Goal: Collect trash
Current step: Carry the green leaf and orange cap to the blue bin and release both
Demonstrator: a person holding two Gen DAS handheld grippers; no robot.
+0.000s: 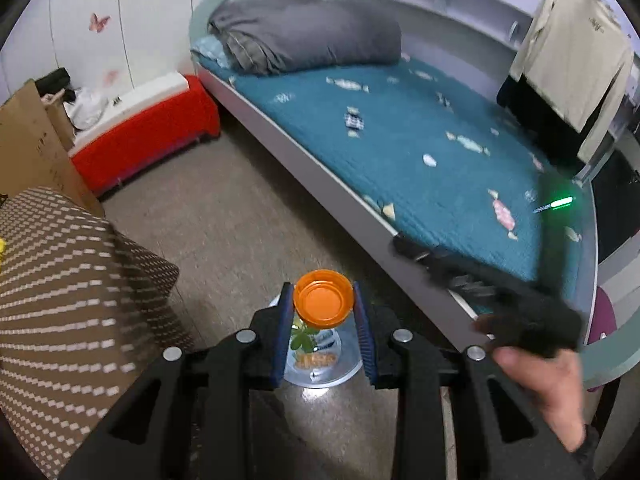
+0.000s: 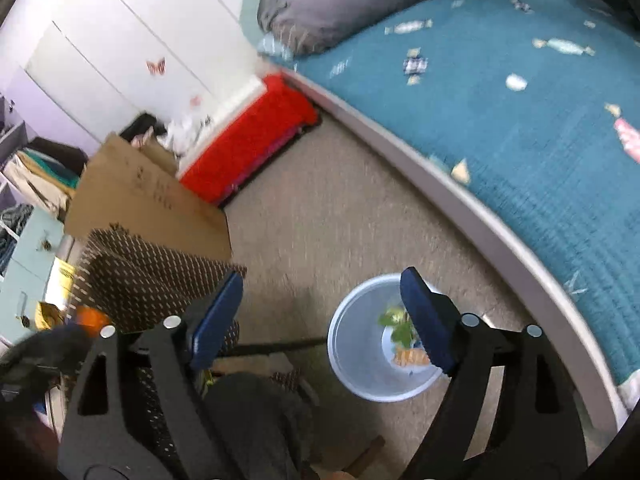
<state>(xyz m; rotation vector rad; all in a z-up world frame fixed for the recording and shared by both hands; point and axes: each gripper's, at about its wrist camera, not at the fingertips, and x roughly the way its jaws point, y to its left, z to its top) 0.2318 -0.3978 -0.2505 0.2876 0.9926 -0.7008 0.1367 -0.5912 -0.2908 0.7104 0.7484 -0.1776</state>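
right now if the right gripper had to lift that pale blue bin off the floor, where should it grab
On the rim. The pale blue bin stands upright and open-topped, too wide to span, so the open right gripper would probably do best coming straight down, one finger inside the wall and one outside, on the near rim away from the bed.

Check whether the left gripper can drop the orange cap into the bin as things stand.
Probably yes. The left gripper holds the orange cap right above the light blue bin, whose open mouth faces up, and nothing lies between them.
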